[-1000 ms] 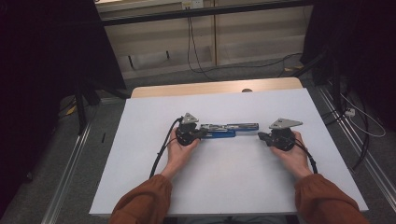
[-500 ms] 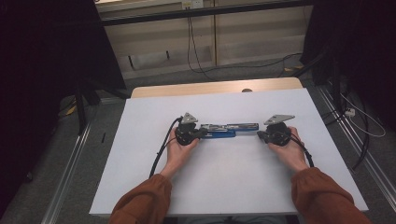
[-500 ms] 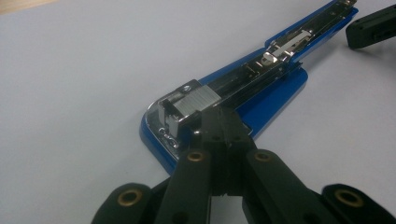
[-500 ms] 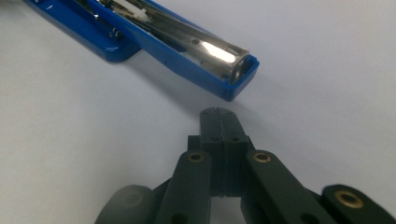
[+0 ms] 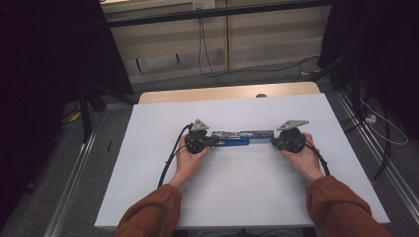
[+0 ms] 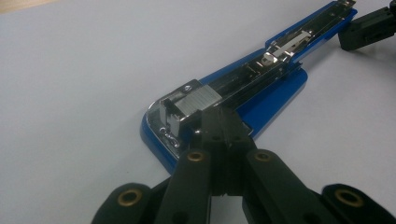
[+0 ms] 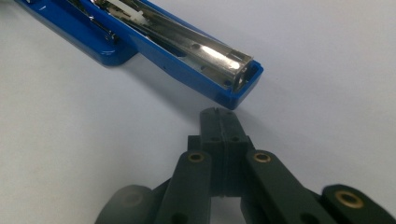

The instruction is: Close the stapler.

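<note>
Blue stapler lying opened out flat near the middle of the white surface, its hinged halves stretched in one line between the two hands. The left tool stood with its jaws together, their tips pressed against the metal spring block at the stapler's near end, nothing between them. The right tool likewise had its jaws together, the tips just short of the open channel at the other end, apart from the plastic as far as the right gripper view showed.

Handling, as judged: a rigid body of plastic shell and steel magazine, moderately heavy for its size, not fragile, but smooth enough to slide on the sheet when pushed from one end only. The hinge would let the halves swing, so a lift by one half would probably fold the other. The firmest hold was likely across the narrow width of the blue base, beside the hinge, jaws spanning both flat side walls.
</note>
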The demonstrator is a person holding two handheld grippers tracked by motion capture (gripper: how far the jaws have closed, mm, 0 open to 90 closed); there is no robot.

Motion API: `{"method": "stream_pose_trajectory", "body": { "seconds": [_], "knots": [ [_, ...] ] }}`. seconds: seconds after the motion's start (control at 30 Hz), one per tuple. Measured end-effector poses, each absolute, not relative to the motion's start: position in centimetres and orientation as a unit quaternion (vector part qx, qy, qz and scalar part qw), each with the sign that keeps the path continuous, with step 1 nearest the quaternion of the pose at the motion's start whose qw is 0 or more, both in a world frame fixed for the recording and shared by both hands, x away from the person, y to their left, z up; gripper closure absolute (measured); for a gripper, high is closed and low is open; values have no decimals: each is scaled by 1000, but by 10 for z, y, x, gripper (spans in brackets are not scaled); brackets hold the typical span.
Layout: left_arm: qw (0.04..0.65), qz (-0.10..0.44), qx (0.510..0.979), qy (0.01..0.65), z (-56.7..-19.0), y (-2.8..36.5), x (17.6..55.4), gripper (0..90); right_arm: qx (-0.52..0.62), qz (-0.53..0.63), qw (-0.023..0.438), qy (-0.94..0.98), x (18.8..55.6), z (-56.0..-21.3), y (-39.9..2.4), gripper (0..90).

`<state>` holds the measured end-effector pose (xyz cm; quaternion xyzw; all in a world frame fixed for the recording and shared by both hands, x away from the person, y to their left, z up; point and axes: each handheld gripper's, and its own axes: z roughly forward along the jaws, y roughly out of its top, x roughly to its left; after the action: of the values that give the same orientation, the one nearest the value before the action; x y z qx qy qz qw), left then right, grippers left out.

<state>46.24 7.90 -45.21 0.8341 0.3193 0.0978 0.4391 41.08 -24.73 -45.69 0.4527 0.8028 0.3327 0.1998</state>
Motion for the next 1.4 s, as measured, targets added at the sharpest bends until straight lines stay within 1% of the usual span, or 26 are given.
{"method": "stream_pose_trajectory", "body": {
  "seconds": [1.4],
  "knots": [
    [442, 97, 834, 315, -453, 80, 463, 900, 464, 357, 205, 784, 416, -458, -248, 900]
  ]
}}
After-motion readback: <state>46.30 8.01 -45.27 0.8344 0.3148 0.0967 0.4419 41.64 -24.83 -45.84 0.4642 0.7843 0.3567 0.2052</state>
